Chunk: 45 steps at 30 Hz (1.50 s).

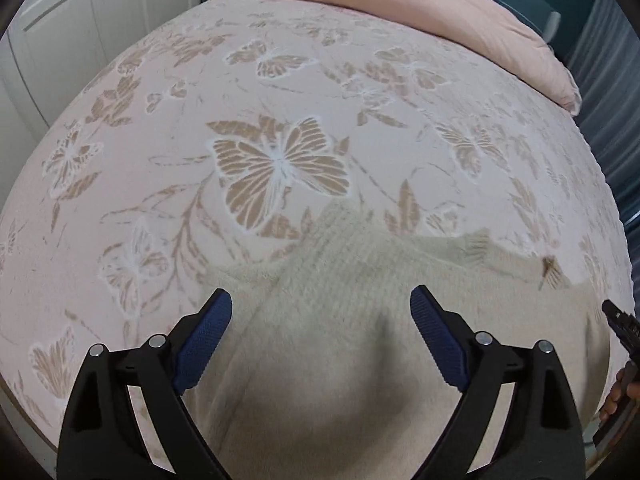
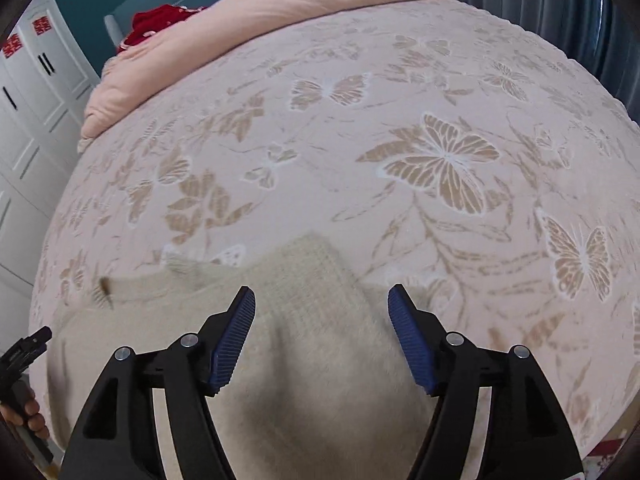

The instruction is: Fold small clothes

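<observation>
Left gripper [image 1: 321,300] and right gripper [image 2: 321,300] both gaped wide, empty, over cream sweater [image 1: 332,344] lying rumpled on bed [image 1: 168,152]. Best bet imo: pinch matching edges, lift evenly, fold flat, no bunching.

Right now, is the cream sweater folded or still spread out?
Partly folded: the cream sweater has one section doubled over its middle, and a ribbed cuff lies across it. Its near part is out of frame, so the rest cannot be told.

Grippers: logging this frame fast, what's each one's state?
Left gripper: open, holding nothing, above the cream sweater.
Right gripper: open, holding nothing, above the same sweater.
</observation>
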Tool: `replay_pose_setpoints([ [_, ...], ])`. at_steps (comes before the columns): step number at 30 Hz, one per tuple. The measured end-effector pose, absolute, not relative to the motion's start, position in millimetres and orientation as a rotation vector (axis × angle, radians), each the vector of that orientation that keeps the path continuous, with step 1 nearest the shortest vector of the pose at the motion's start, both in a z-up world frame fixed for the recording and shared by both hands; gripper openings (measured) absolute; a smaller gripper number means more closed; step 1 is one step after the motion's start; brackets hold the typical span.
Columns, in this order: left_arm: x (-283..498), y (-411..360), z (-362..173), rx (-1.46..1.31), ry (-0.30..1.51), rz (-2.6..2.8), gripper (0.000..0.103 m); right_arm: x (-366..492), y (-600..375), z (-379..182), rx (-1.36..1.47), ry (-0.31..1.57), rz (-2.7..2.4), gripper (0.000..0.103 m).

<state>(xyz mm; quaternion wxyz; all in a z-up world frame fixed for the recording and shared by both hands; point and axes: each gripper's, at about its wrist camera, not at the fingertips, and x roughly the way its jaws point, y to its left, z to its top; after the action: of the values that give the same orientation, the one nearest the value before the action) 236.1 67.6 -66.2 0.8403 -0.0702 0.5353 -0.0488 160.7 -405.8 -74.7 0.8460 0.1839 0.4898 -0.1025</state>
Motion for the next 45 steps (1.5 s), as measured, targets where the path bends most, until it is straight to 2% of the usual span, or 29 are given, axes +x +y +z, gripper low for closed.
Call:
replay_pose_setpoints([
  [1, 243.9, 66.8, -74.2, -0.163, 1.149, -0.117, 0.087, 166.4, -405.6, -82.9, 0.39, 1.053, -0.207, 0.07],
  [2, 248.8, 66.0, -80.5, -0.173, 1.157, -0.123, 0.081, 170.0, -404.5, -89.3, 0.401, 1.066, -0.191, 0.063],
  [3, 252.6, 64.8, -85.1, -0.181, 1.167, -0.134, 0.049, 172.2, -400.7, -93.2, 0.415, 1.073, -0.166, 0.048],
  [4, 255.8, 62.3, -87.6, -0.191, 1.183, -0.172, 0.017, 173.0, -396.3, -93.0, 0.422, 1.072, -0.141, 0.008],
  [6, 253.7, 59.7, -76.1, -0.186, 1.133, -0.181, 0.009, 168.6, -392.2, -77.0, 0.458, 1.002, -0.088, 0.008],
  [10, 263.5, 65.6, -57.9, -0.145, 1.079, -0.147, 0.009, 152.7, -421.0, -41.2, 0.508, 0.833, -0.13, 0.007],
  [11, 269.3, 67.5, -63.4, -0.125, 1.092, -0.121, 0.009, 154.0, -435.3, -51.0, 0.52, 0.854, -0.169, 0.007],
  [14, 280.7, 64.3, -99.5, -0.069, 1.19, -0.096, 0.009, 168.3, -453.7, -114.5, 0.541, 1.073, -0.211, 0.008],
  [15, 279.6, 62.2, -103.6, -0.055, 1.185, -0.089, 0.01, 167.3, -450.0, -116.9, 0.517, 1.074, -0.208, 0.008],
  [18, 272.2, 66.5, -84.8, -0.114, 1.152, -0.081, 0.015, 160.7, -435.0, -81.7, 0.488, 0.989, -0.205, 0.017],
  [21, 250.4, 61.3, -47.6, -0.078, 1.058, -0.068, 0.027, 139.9, -400.5, -35.0, 0.35, 0.868, -0.234, 0.029],
  [22, 240.0, 55.6, -35.5, -0.059, 1.027, -0.074, 0.026, 133.1, -383.7, -24.5, 0.327, 0.84, -0.203, 0.03],
  [25, 206.6, 31.9, -18.3, -0.095, 1.013, -0.17, 0.03, 124.7, -321.1, -24.2, 0.356, 0.869, 0.016, 0.028],
  [26, 196.3, 20.7, -19.7, -0.097, 1.023, -0.194, 0.033, 124.2, -297.8, -32.6, 0.366, 0.907, 0.082, 0.023],
  [27, 186.6, 8.3, -25.4, -0.086, 1.039, -0.214, 0.038, 124.4, -275.8, -44.3, 0.369, 0.945, 0.136, 0.02],
  [30, 167.5, -22.3, -65.2, -0.02, 1.143, -0.229, 0.039, 129.0, -231.6, -93.8, 0.327, 1.099, 0.168, 0.019],
  [31, 162.7, -26.9, -76.7, -0.001, 1.173, -0.22, 0.039, 126.4, -227.7, -100.4, 0.313, 1.102, 0.146, 0.019],
  [34, 147.0, -29.4, -69.8, 0.044, 1.122, -0.217, 0.042, 106.6, -227.4, -71.8, 0.325, 1.039, 0.148, 0.02],
  [37, 142.1, -16.4, -68.7, -0.048, 1.149, -0.225, 0.047, 88.5, -242.9, -64.4, 0.352, 1.01, 0.112, 0.022],
  [39, 137.8, -13.2, -71.5, -0.044, 1.153, -0.209, 0.047, 87.0, -248.5, -91.9, 0.294, 1.112, 0.06, 0.014],
  [40, 133.5, -11.7, -68.7, -0.041, 1.145, -0.205, 0.047, 80.2, -252.4, -94.1, 0.303, 1.104, 0.066, 0.012],
  [42, 121.6, -5.9, -57.4, -0.038, 1.112, -0.197, 0.048, 65.1, -263.0, -76.0, 0.364, 1.046, 0.059, 0.015],
  [45, 105.4, 13.7, -50.1, -0.04, 1.088, -0.159, 0.058, 44.1, -286.3, -60.9, 0.369, 0.979, -0.007, 0.017],
])
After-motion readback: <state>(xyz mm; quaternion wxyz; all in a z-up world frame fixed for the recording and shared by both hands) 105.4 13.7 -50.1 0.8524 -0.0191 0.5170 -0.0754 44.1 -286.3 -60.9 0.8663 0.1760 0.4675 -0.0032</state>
